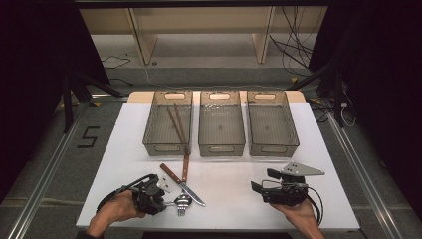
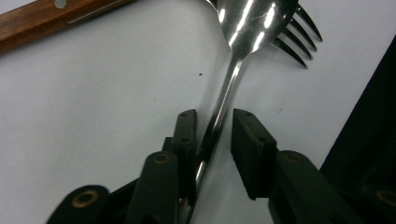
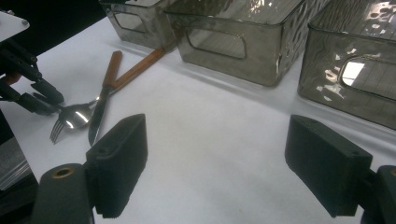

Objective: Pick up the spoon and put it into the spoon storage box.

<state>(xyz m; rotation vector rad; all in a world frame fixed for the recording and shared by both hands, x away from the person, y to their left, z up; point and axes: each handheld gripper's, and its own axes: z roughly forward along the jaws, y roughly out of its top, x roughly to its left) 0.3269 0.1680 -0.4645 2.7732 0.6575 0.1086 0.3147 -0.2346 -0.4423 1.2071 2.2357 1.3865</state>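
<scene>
Down at the near edge of the white bench (image 1: 224, 209), left tongs (image 2: 214, 122) around the thin handle of a shiny spoon (image 2: 247, 28). One black jaw touching the handle, the other jaw just beside it with a small gap, so not squeezed tight yet. Spoon lying flat near the front left of the bench, bowl pointing away from the tongs. Lying under the spoon bowl, a fork (image 2: 299, 35), its prongs poking out past it. Same spoon (image 1: 182, 200) seen from above, right next to the left hand (image 1: 117, 209).

Over on the right side, right tongs (image 3: 215, 172) wide apart, nothing between the jaws, held just above the bench. Right hand (image 1: 298, 214) at the front edge.

A bit farther in, a knife (image 1: 185, 186) with a brown wooden handle, blade tip close to the spoon. Crossing behind it, another long wooden handle (image 1: 185, 167) leaning out of a bin.

Farther back, three clear grey bins in a row. Left bin (image 1: 168, 144) holding brown chopsticks (image 1: 175, 122). Middle bin (image 1: 221, 144) and right bin (image 1: 272, 144) side by side, close but apart.
</scene>
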